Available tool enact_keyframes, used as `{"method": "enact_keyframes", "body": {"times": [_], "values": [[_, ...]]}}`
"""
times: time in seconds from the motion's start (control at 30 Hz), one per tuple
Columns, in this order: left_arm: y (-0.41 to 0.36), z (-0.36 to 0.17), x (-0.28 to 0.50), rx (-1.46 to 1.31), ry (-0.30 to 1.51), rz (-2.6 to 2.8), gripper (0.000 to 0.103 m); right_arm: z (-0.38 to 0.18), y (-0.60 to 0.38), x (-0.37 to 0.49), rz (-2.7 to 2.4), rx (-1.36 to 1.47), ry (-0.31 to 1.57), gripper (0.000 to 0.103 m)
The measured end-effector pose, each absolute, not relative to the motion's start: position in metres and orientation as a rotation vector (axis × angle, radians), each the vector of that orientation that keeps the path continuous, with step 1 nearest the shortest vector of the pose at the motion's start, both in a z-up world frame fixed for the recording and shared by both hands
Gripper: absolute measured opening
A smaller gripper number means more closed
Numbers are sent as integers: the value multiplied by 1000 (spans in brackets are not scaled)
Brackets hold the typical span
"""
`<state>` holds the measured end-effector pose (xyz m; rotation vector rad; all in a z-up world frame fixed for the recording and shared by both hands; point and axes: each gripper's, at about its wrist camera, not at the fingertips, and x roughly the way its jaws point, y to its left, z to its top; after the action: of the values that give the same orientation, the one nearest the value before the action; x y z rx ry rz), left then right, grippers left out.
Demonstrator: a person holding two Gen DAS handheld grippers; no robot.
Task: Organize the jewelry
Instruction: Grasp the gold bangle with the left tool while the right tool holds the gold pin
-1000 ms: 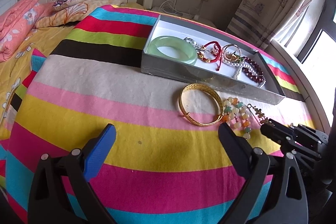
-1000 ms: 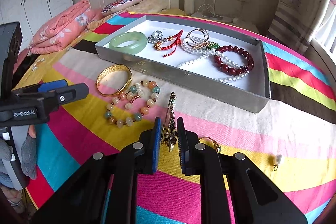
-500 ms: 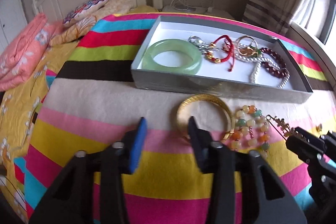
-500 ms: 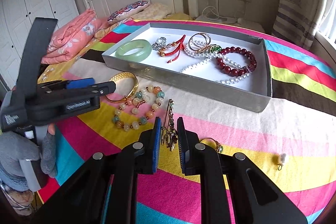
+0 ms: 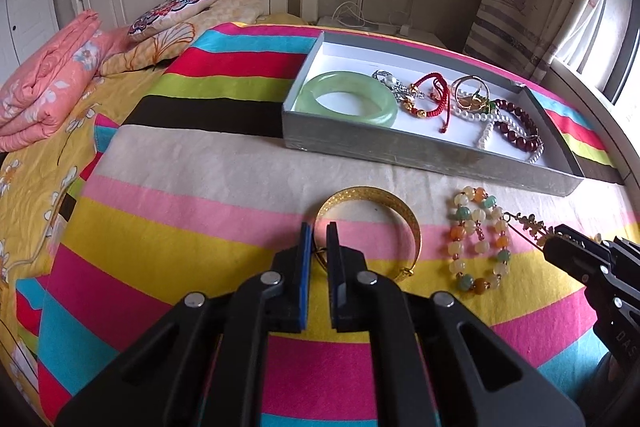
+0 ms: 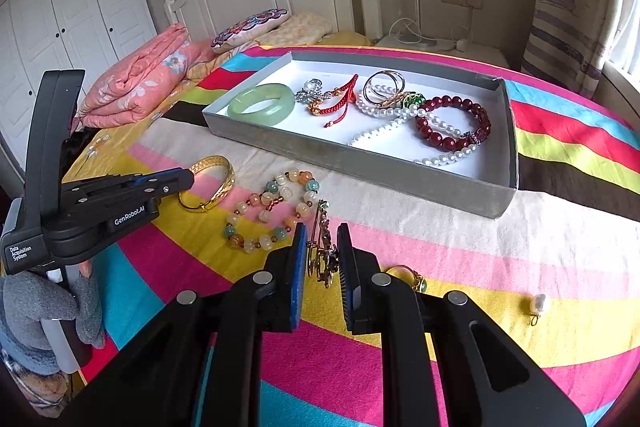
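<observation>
Striped bedspread (image 5: pixel 192 227) is soft: left tongs (image 5: pixel 317 231) pinch thin gold bangle (image 5: pixel 372 223) edge, right tongs (image 6: pixel 322 233) pinch dangly gold brooch (image 6: pixel 322 251), either may slip before grey tray (image 6: pixel 360 163).

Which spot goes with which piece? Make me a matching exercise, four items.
Items:
1. green bangle
2. gold bangle
3. brooch
4. loose pearl

Places:
A. between the right gripper jaws
B. in the grey tray
C. alone on the yellow stripe
D. rim between the left gripper jaws

Pairs: 1-B, 2-D, 3-A, 4-C
</observation>
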<state>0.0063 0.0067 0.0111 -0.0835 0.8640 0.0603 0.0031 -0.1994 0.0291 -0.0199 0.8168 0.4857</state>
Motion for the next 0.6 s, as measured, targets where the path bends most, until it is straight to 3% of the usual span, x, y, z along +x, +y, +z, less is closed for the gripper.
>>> {"method": "enact_keyframes", "body": {"times": [0.6], "values": [[8,21,-6,-90,807,71,7,37,-209,-1,478,-3,760,12]]}}
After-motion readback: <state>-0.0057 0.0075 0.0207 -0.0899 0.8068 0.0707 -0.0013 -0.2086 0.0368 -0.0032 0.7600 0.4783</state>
